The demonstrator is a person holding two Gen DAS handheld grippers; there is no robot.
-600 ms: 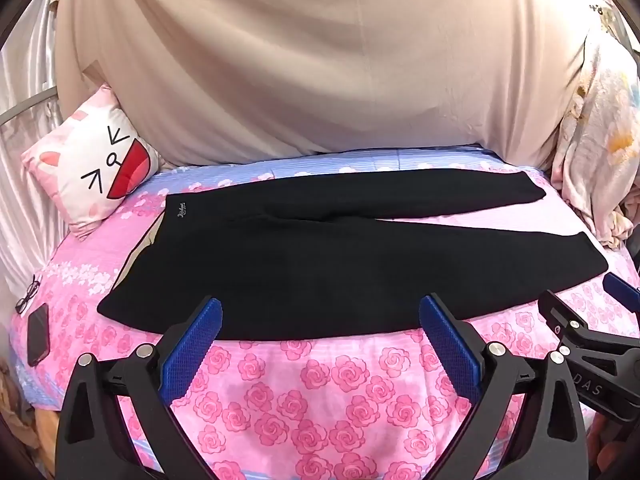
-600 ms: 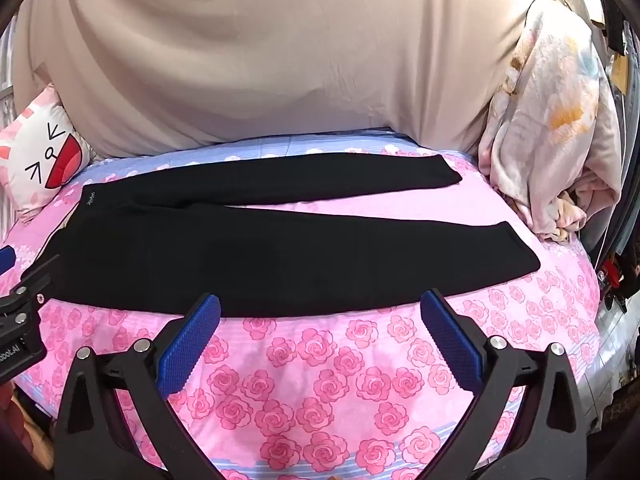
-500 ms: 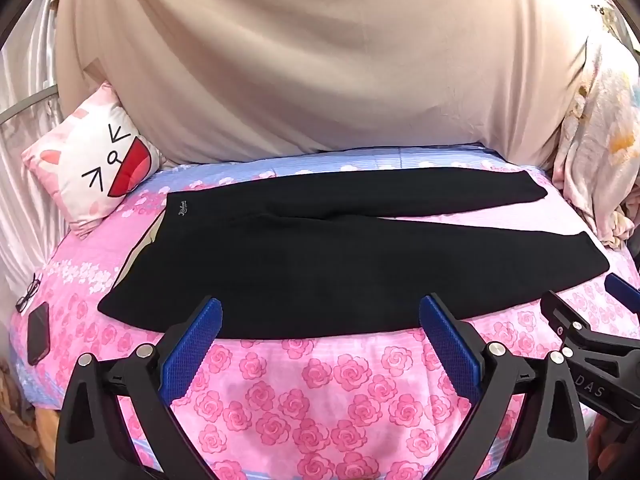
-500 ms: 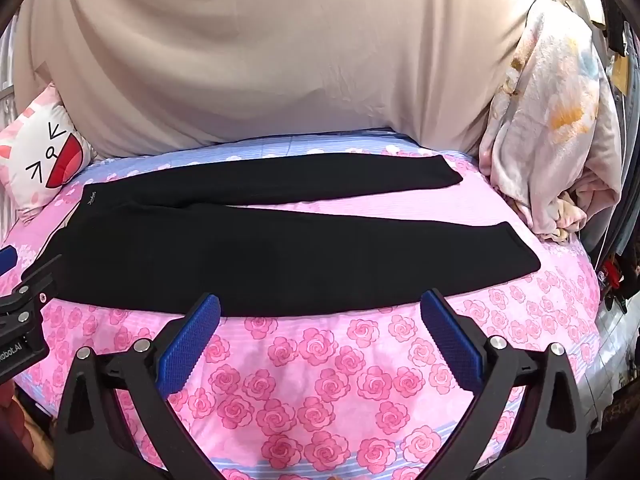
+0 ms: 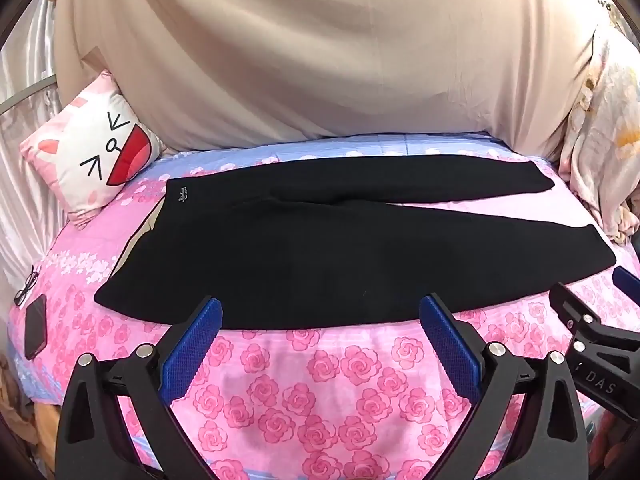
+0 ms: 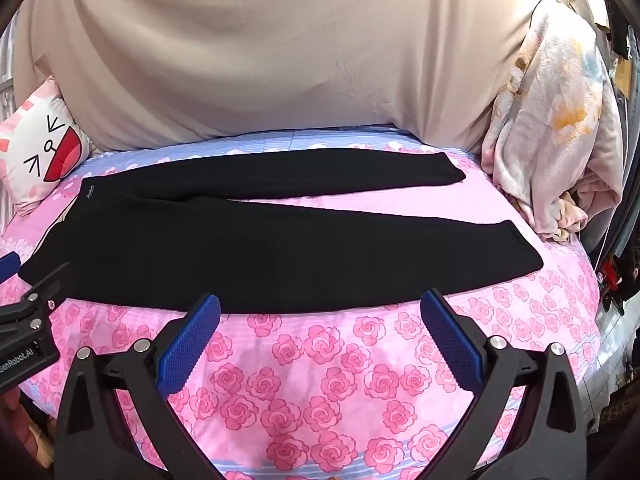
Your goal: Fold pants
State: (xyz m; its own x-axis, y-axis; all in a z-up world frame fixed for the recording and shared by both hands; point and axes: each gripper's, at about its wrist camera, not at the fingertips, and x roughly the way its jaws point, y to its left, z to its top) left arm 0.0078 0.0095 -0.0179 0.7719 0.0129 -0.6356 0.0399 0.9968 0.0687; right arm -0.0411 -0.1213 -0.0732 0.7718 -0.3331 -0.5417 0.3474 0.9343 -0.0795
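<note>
the black pants (image 5: 340,248) lay flat and spread out on the bed, their length running from nine o'clock to three o'clock across the pink rose-print sheet (image 5: 312,392). the waistband sat at the nine o'clock end, with a small pale logo (image 5: 183,196) near its far corner. the two legs reached toward three o'clock and parted into a narrow v, the far leg (image 6: 320,172) lying toward twelve o'clock and the near leg (image 6: 360,256) broader and closer to the cameras. a strip of pink sheet showed between them at the cuff end.

the left gripper (image 5: 320,344) hovered just short of the near edge of the pants, at six o'clock from the waist half. its blue pads (image 5: 192,352) stood spread wide, with nothing between them but sheet. the right gripper (image 6: 320,340) hung the same way at six o'clock from the leg half, its blue pads (image 6: 454,340) also parted wide and gripping nothing. neither touched the cloth. each gripper showed at the edge of the other's view.

at ten o'clock from the pants a pink-and-white cartoon pillow (image 5: 92,152) leaned against the beige drape (image 5: 320,60) that filled the twelve o'clock side. at three o'clock a crumpled floral blanket (image 6: 552,128) was heaped beside the cuffs. at eight o'clock in the left view, near the sheet's edge, lay a dark phone (image 5: 35,332) with a pair of glasses (image 5: 26,290) just beyond it.
</note>
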